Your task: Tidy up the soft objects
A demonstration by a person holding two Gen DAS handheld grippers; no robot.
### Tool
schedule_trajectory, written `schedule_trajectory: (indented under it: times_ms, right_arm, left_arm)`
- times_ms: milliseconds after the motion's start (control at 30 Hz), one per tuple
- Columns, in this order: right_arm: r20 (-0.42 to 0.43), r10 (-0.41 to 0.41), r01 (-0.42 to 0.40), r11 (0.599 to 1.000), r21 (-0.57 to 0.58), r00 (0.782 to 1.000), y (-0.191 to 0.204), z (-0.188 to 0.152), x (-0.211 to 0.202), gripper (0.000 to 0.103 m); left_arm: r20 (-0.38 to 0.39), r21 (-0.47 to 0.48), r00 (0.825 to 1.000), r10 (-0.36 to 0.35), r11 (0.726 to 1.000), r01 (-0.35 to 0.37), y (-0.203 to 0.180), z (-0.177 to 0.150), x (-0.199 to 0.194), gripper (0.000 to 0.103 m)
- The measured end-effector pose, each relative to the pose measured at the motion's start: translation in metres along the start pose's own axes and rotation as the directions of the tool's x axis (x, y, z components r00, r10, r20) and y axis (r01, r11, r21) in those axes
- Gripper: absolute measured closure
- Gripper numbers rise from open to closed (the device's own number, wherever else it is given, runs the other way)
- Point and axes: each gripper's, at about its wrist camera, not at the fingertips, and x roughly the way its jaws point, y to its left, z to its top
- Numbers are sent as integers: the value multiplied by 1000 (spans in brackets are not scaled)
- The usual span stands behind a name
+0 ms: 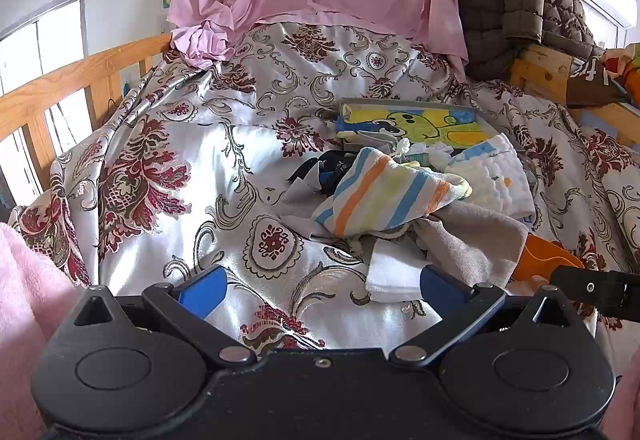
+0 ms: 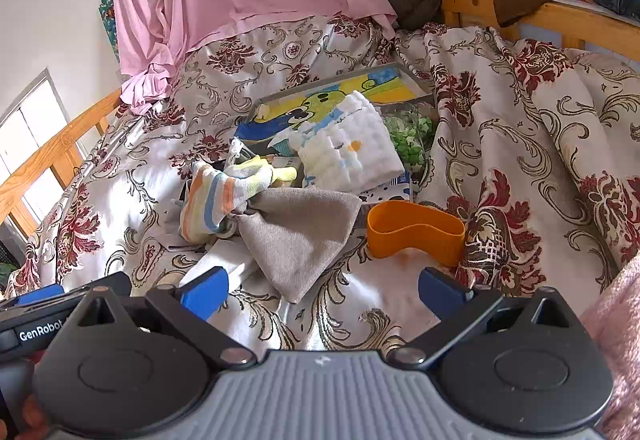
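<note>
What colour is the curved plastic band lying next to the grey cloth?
Orange. The band shows best in the right wrist view, beside the grey cloth.

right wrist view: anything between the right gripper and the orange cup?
No. Only bare floral bedspread lies between the open right gripper and the orange cup; the grey cloth sits left.

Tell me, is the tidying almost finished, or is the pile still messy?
Still messy. Nothing looks sorted yet: the striped cloth, grey cloth and white quilted cloth lie in one heap on the flowered bedspread, beside an orange container. Nothing is in hand: the left gripper and right gripper both have open, empty jaws. All the folding or sorting is left.
</note>
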Motion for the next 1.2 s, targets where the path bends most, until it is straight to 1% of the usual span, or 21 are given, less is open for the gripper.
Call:
schedule_trajectory:
  times_ms: [1200]
  right_arm:
    - [-4,4,-4,1000,5,1000,-2,1,-1,0]
  left_arm:
    - [1,2,1000,1,1000,-1,0,0,0,1]
